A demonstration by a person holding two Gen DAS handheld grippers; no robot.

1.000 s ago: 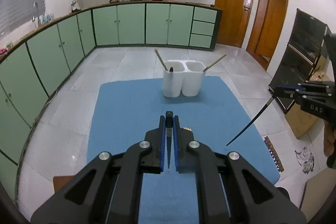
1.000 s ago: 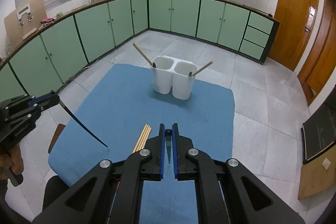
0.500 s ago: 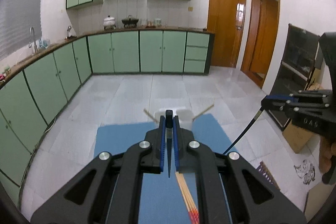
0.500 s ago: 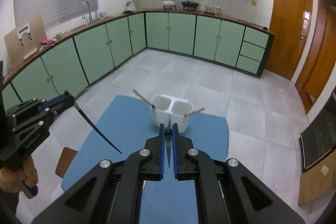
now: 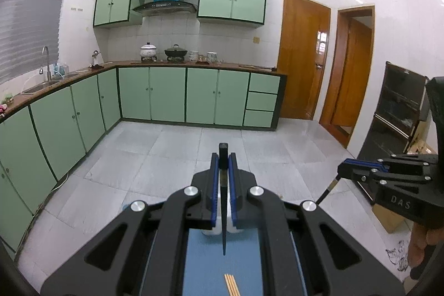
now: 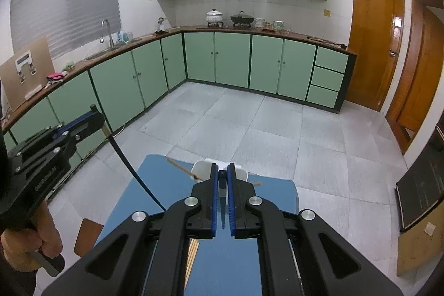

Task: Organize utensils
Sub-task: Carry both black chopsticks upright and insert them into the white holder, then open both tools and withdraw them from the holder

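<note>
Hiding most of white holder [image 6: 202,170]: right gripper [image 6: 222,179] (jaws closed on black chopstick [image 6: 222,208])

Matt blue cloth mat [image 6: 266,262] (smooth), glossy white plastic holder [image 6: 201,169], wooden chopsticks [image 5: 231,283].

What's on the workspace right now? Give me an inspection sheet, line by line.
Surface: blue mat on a table.
Job's things: white two-compartment holder with one wooden chopstick leaning out on each side; bundle of wooden chopsticks lying on the mat.
Clutter: nothing seen.
Grippers: left gripper and right gripper, jaws shut, each on a black chopstick.
Cables: nothing seen.
Surroundings: green kitchen cabinets, tiled floor, wooden doors.
</note>
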